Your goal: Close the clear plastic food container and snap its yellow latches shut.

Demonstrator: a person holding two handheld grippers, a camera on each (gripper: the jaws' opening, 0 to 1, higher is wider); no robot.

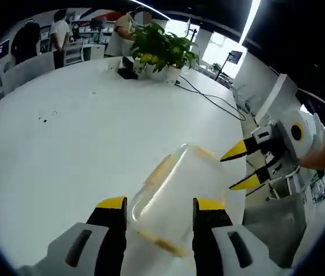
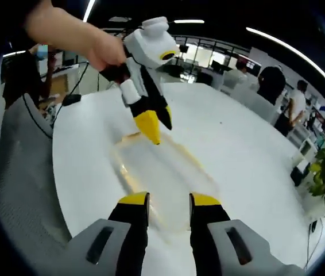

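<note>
The clear plastic container (image 1: 177, 192) lies on the white table (image 1: 76, 132), with pale yellow latches (image 1: 159, 170) along its sides. Its lid appears to rest on top; whether the latches are snapped is unclear. My left gripper (image 1: 161, 204) stands open just above the container's near end, one jaw on either side. My right gripper (image 1: 239, 168) comes in from the right, open, its yellow tips close to the container's far corner. In the right gripper view the container (image 2: 162, 172) lies ahead of the open right gripper (image 2: 170, 199), and the left gripper (image 2: 151, 123) points down over the far end.
Potted plants (image 1: 159, 49) and a black cable (image 1: 214, 98) sit at the table's far side. A grey chair (image 2: 19, 172) stands by the table edge beside the container. A hand (image 2: 93, 49) holds the left gripper. People stand in the background.
</note>
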